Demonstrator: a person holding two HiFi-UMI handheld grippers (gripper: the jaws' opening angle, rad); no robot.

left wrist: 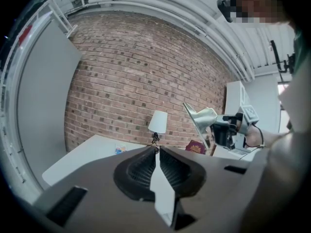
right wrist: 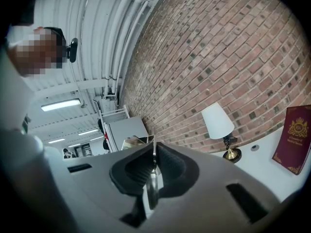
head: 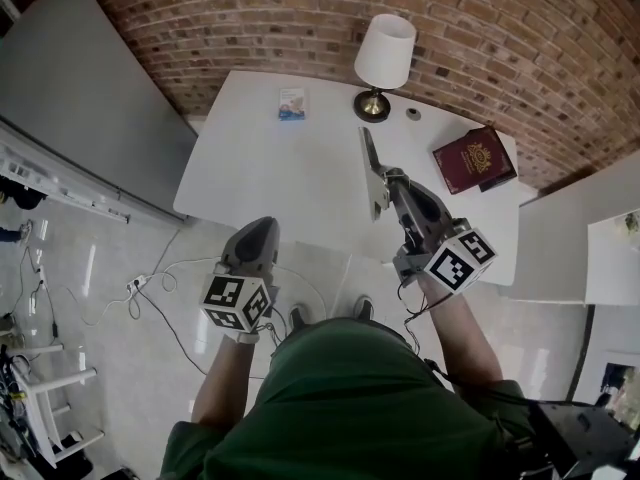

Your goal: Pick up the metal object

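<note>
The metal object [head: 372,171] is a thin, shiny flat piece held up above the white table [head: 270,178]. My right gripper [head: 392,182] is shut on it, and the piece sticks out past the fingertips toward the brick wall. In the right gripper view its edge [right wrist: 154,160] runs upright between the closed pads. The left gripper view shows the same piece [left wrist: 198,119] in the air at the right, clamped by the right gripper [left wrist: 217,130]. My left gripper [head: 262,228] hangs off the table's near edge, lower left, shut with nothing in it [left wrist: 156,150].
A lamp [head: 384,60] with a white shade and brass foot stands at the table's far side, with a small round disc [head: 413,114] beside it. A dark red book [head: 474,158] lies at the right and a small card [head: 292,103] at the far middle. Cables [head: 150,288] trail over the floor on the left.
</note>
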